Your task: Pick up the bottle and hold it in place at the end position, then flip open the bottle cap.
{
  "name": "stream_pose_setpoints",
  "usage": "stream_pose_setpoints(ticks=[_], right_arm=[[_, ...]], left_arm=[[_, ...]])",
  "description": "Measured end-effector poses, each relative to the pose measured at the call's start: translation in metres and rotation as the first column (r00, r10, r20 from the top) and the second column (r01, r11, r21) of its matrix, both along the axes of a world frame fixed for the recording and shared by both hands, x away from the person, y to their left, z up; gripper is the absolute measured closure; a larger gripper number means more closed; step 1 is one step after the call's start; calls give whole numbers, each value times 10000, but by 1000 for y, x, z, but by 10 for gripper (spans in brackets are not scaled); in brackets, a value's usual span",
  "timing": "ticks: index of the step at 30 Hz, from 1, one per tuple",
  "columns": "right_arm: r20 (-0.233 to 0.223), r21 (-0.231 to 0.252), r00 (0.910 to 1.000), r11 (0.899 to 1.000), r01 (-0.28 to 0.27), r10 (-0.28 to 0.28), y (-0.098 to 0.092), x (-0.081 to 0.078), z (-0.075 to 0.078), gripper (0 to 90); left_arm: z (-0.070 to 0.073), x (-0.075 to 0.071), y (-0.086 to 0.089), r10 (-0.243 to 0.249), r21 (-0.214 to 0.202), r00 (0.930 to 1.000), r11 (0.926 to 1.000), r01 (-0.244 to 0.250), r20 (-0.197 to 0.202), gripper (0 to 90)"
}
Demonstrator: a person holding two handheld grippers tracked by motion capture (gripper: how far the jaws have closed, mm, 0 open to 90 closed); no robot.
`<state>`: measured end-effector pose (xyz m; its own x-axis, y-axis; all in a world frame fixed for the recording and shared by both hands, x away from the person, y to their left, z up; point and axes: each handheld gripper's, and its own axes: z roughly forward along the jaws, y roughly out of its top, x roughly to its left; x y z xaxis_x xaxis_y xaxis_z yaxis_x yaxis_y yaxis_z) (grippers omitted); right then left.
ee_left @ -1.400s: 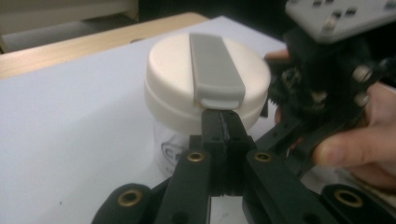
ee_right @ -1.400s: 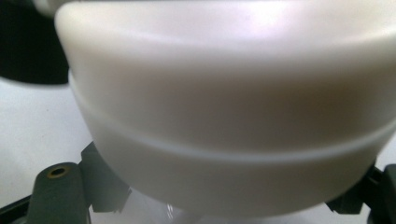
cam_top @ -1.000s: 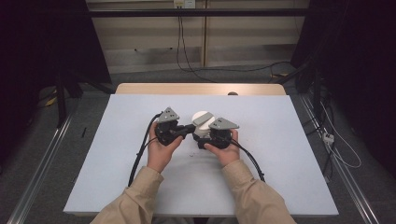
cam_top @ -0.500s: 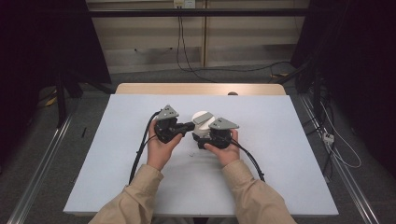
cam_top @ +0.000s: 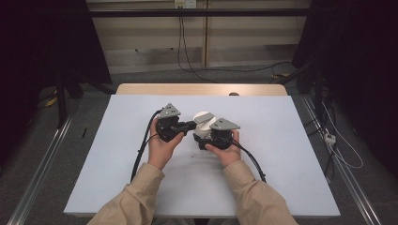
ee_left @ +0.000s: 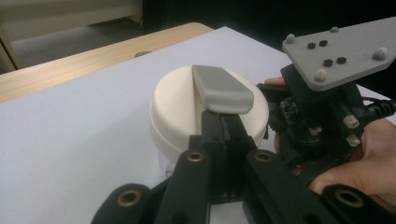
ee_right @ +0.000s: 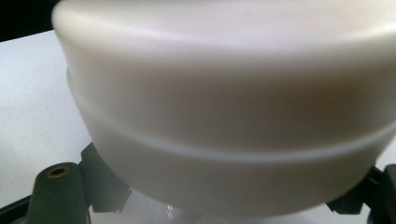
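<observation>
High view: both forearms enter from the bottom edge; left gripper (cam_top: 187, 125) and right gripper (cam_top: 202, 139) meet at frame centre around a round cream lid (cam_top: 202, 116) on the white table (cam_top: 281, 154).

Left gripper view: jaws pressed together, empty, tips under the lid's smooth grey handle bar (ee_left: 222, 88).

Right gripper view: glossy lid wall (ee_right: 224, 116) blurred close; jaws narrow, clamping the clear container below it.

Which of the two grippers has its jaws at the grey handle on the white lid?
The left gripper: its shut jaws meet the grey handle. The right gripper holds the container below.

A cream round lid (ee_right: 224, 107) looms close above the white table (ee_right: 32, 93)
</observation>
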<state>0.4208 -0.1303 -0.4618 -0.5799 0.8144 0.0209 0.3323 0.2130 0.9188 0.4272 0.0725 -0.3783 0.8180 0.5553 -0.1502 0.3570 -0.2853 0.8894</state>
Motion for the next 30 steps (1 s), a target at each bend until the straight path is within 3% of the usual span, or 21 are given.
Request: stream_pose_setpoints(ticks=[30], right_arm=[[-32, -23, 10000, 10000, 29, -29, 0, 0, 0, 188]], left_arm=[[18, 14, -20, -108, 59, 9996, 9999, 106, 279, 900]])
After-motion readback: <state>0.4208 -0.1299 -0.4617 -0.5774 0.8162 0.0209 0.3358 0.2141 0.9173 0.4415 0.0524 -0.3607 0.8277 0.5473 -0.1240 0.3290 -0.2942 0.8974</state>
